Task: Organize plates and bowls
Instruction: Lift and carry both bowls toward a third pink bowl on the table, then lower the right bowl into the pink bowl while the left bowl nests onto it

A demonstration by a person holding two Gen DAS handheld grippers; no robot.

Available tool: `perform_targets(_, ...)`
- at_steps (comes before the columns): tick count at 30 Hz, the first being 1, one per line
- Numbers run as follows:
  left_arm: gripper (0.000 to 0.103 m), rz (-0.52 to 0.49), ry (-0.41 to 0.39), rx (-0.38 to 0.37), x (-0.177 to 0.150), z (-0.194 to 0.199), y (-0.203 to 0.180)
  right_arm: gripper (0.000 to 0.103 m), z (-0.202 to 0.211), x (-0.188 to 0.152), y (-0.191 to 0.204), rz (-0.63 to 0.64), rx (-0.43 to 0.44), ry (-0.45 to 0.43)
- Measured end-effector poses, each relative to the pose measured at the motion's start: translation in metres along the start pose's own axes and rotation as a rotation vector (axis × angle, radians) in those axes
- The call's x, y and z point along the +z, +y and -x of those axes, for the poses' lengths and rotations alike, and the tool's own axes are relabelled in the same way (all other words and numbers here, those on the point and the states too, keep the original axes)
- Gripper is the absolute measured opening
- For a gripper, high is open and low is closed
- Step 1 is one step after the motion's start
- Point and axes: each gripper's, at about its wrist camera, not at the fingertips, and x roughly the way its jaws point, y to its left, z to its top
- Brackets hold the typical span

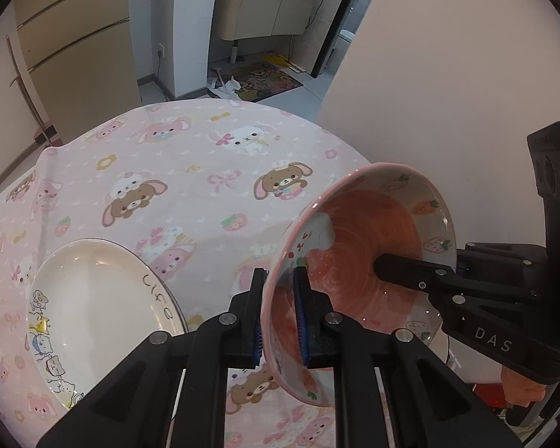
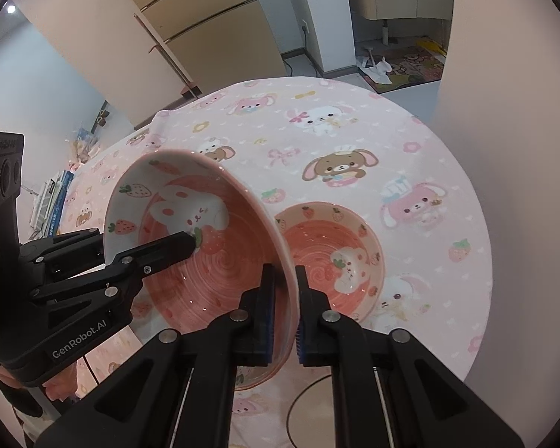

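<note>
We have both grippers clamped on one pink strawberry bowl (image 1: 358, 261), held tilted above the bench (image 1: 190, 171). Our left gripper (image 1: 280, 313) is nearly closed, its blue pads pinching the rim on one side; our right gripper (image 2: 283, 310) is nearly closed on the opposite rim (each gripper shows up in the other's view, one finger reaching inside the bowl). The bench's far curved edge lies well beyond the bowl, with bare pink cloth between. The left wrist view alone shows a white plate (image 1: 100, 306) with cat drawings, lying on the cloth beside the bowl. The right wrist view alone shows a second strawberry bowl (image 2: 332, 257) sitting upright on the cloth, just past the held bowl's rim.
</note>
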Motion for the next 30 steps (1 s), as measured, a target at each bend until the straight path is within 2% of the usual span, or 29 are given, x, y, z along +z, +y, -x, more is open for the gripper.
perform_targets(10,0.015,-0.033,0.042,-0.009,0.001,-0.030,-0.019,0.007,-0.009,-0.008,-0.030,-0.034,-0.005,0.015)
perform_targets(17,0.014,-0.006,0.084,-0.043,0.003,-0.058,-0.015,0.006,-0.030,-0.009,-0.052,-0.093,0.018,0.045)
perform_targets(23,0.014,-0.027,0.069,-0.016,0.009,-0.065,-0.020,0.007,-0.037,-0.004,-0.059,-0.104,0.011,0.038)
perform_targets(30,0.014,-0.041,0.089,-0.003,0.006,-0.075,-0.020,0.006,-0.046,-0.006,-0.062,-0.110,0.014,0.054)
